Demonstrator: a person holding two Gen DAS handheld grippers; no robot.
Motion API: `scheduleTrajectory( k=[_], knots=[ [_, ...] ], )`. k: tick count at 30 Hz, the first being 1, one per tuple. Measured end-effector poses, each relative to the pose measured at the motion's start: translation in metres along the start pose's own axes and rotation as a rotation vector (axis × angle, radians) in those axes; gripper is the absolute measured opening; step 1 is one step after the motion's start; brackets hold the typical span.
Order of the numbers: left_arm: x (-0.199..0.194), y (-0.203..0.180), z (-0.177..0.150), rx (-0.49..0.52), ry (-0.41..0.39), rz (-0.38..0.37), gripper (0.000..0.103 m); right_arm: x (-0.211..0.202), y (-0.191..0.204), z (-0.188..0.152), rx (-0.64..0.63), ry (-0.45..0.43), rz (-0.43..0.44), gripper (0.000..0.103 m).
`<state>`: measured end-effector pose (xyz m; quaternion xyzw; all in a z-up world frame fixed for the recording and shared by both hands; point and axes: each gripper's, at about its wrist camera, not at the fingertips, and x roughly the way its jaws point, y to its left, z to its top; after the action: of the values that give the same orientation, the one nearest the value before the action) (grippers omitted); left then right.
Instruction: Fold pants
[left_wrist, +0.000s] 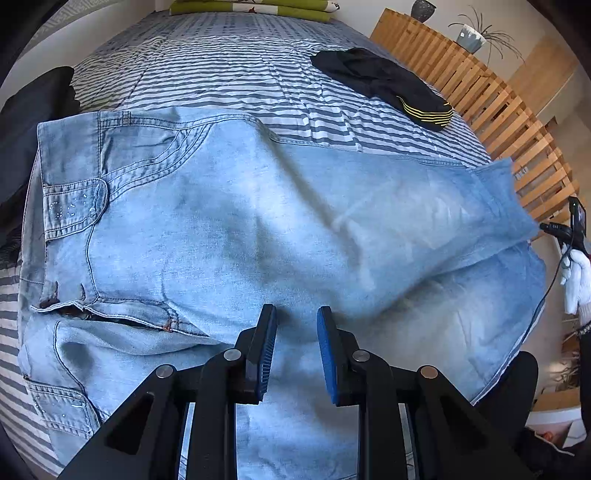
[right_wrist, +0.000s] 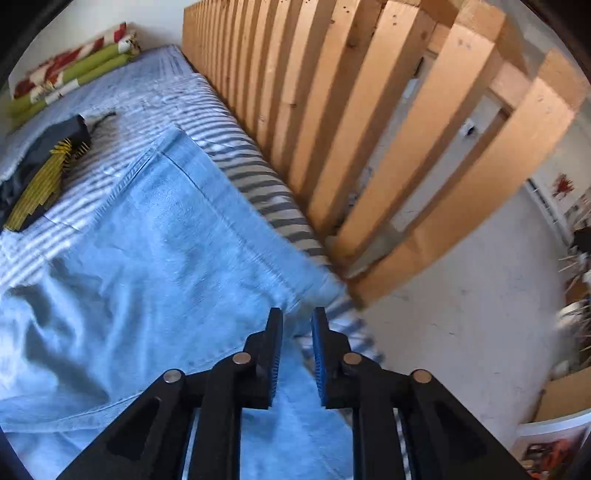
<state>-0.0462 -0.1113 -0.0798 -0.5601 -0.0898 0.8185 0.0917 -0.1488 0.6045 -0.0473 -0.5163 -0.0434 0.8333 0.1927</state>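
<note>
Striped bedspread (left_wrist: 229, 70) in grey and white covers the bed. Black garment with yellow stripes (left_wrist: 384, 83) lies on it near the wooden slatted rail (left_wrist: 491, 107). Green folded bedding (left_wrist: 251, 7) sits at the far end. Potted plant (left_wrist: 471, 37) stands beyond the rail.

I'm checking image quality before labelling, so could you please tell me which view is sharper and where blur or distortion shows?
Left wrist view: mostly sharp, stitching on the jeans reads clearly, though the leg end to the right is smeared; fisheye bends the wooden slats. Right wrist view: motion blur smears the striped bedcover and the room at right; its tongs stay crisp.
</note>
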Motion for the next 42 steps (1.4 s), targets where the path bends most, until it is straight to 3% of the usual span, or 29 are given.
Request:
scheduleTrajectory(
  k=[2, 6, 10, 13, 16, 20, 26, 29, 31, 33, 35, 36, 37, 38, 39, 41, 42],
  knots=[
    [-0.005, 0.006, -0.001, -0.013, -0.012, 0.002, 0.024, -0.018, 0.004, -0.001, -0.018, -0.054, 0.005, 0.033],
    [-0.026, 0.028, -0.003, -0.055, -0.059, 0.03, 0.024, -0.062, 0.048, 0.005, -0.135, -0.14, 0.255, 0.033],
    [-0.052, 0.069, -0.001, -0.137, -0.111, 0.081, 0.027, -0.11, 0.152, 0.003, -0.417, -0.218, 0.458, 0.036],
    [-0.073, 0.104, 0.017, -0.18, -0.162, 0.14, 0.042, -0.133, 0.239, -0.009, -0.625, -0.268, 0.537, 0.049],
    [-0.088, 0.137, 0.047, -0.195, -0.207, 0.23, 0.052, -0.14, 0.32, -0.025, -0.833, -0.281, 0.552, 0.053],
    [-0.088, 0.183, 0.087, -0.232, -0.215, 0.251, 0.061, -0.123, 0.396, -0.041, -0.992, -0.218, 0.57, 0.053],
    [-0.059, 0.231, 0.122, -0.291, -0.185, 0.228, 0.06, -0.095, 0.431, -0.053, -1.106, -0.167, 0.552, 0.053],
    [-0.048, 0.244, 0.13, -0.31, -0.17, 0.196, 0.06, -0.088, 0.435, -0.051, -1.104, -0.161, 0.578, 0.061],
    [-0.039, 0.251, 0.136, -0.324, -0.165, 0.183, 0.058, -0.085, 0.436, -0.051, -1.11, -0.162, 0.593, 0.065],
    [-0.03, 0.252, 0.14, -0.321, -0.151, 0.183, 0.031, -0.081, 0.439, -0.052, -1.121, -0.159, 0.589, 0.068],
    [-0.021, 0.248, 0.143, -0.298, -0.141, 0.196, 0.016, -0.08, 0.441, -0.053, -1.119, -0.157, 0.596, 0.069],
    [-0.018, 0.245, 0.144, -0.278, -0.141, 0.224, 0.003, -0.08, 0.441, -0.052, -1.111, -0.151, 0.601, 0.068],
    [-0.016, 0.243, 0.145, -0.263, -0.144, 0.24, 0.003, -0.079, 0.441, -0.051, -1.1, -0.133, 0.608, 0.066],
    [-0.015, 0.242, 0.144, -0.263, -0.151, 0.243, 0.003, -0.078, 0.44, -0.051, -1.087, -0.1, 0.634, 0.05],
    [-0.016, 0.243, 0.143, -0.267, -0.159, 0.242, 0.003, -0.08, 0.438, -0.051, -1.08, -0.061, 0.671, 0.027],
    [-0.021, 0.246, 0.141, -0.279, -0.178, 0.236, 0.003, -0.086, 0.437, -0.06, -1.103, -0.066, 0.645, 0.008],
    [-0.024, 0.248, 0.139, -0.289, -0.189, 0.229, 0.003, -0.09, 0.438, -0.067, -1.131, -0.088, 0.611, 0.005]
  ],
)
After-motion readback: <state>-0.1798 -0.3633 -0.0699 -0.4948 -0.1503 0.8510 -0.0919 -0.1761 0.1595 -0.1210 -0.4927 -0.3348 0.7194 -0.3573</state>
